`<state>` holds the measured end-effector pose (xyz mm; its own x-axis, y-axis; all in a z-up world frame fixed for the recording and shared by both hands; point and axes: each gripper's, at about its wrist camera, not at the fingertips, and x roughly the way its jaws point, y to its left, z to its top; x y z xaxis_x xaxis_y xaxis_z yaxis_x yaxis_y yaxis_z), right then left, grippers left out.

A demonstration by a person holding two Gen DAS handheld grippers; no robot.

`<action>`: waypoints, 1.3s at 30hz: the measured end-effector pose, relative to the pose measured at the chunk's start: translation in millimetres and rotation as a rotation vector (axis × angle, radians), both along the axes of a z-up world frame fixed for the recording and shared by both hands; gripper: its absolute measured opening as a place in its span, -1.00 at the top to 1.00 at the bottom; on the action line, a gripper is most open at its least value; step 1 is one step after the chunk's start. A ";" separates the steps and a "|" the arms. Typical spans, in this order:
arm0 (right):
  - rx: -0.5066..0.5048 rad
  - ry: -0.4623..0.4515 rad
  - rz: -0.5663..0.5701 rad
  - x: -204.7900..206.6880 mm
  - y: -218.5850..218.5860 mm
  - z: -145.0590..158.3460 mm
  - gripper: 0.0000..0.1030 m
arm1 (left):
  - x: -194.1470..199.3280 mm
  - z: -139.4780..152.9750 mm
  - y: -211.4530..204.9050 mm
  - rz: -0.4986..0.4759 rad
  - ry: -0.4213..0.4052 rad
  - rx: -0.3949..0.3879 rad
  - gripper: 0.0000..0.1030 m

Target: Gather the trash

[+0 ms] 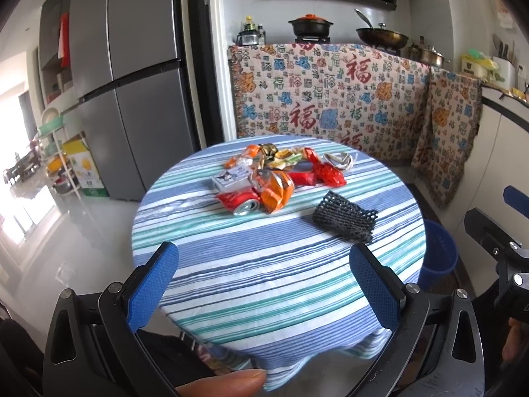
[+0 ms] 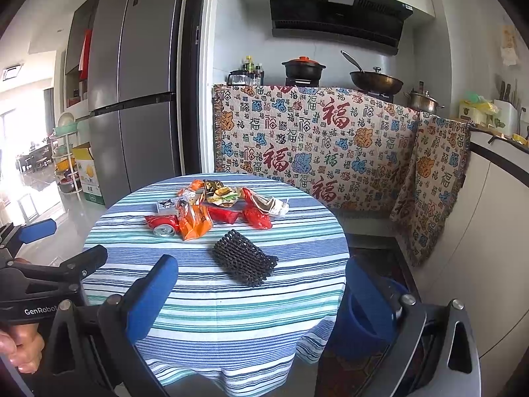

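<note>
Both the left tongs [image 1: 263, 273] and right tongs [image 2: 261, 287] hang wide and empty before the tabletop [image 1: 231, 284], the trash pile [image 1: 281, 172] lies far ahead, and the light foam net [image 2: 244, 258], nearer, may slide away when pinched.

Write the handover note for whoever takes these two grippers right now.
Left gripper: jaws open, empty, short of the table.
Right gripper: jaws open, empty.
All trash is on the striped table: black foam net nearest, crushed red can, orange wrapper and other wrappers behind it.
Blue bin stands on the floor at the table's right.
Done: nothing. Left: everything.
</note>
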<state>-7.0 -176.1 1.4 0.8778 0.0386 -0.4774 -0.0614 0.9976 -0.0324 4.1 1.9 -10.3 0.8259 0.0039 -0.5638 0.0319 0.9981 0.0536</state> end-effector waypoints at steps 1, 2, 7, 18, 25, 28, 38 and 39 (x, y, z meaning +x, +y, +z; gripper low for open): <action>0.000 0.002 0.001 0.4 -0.1 -0.5 -1.00 | 0.4 -0.5 0.3 0.000 0.001 0.000 -0.99; -0.001 0.002 0.001 1.3 0.7 1.2 -1.00 | 0.7 -0.9 0.3 -0.001 0.001 0.001 -0.99; -0.001 0.002 -0.001 2.1 1.1 0.8 -1.00 | 0.6 -1.5 0.9 0.000 0.002 0.000 -0.99; -0.003 0.005 -0.006 3.3 0.3 -2.7 -1.00 | 1.3 -1.9 1.0 0.001 0.003 0.001 -0.99; -0.006 0.010 -0.008 4.0 -0.5 -5.5 -1.00 | 1.6 -4.8 1.3 0.001 0.005 0.000 -0.99; -0.006 0.010 -0.007 3.8 0.2 -5.8 -1.00 | 1.5 -6.8 1.9 0.002 0.004 -0.004 -0.99; -0.012 0.016 -0.008 5.5 2.1 -8.8 -1.00 | 2.9 -11.3 2.8 0.005 0.006 -0.013 -0.99; -0.010 0.017 -0.009 5.6 1.9 -8.9 -1.00 | 3.0 -10.5 2.5 0.005 0.005 -0.015 -0.99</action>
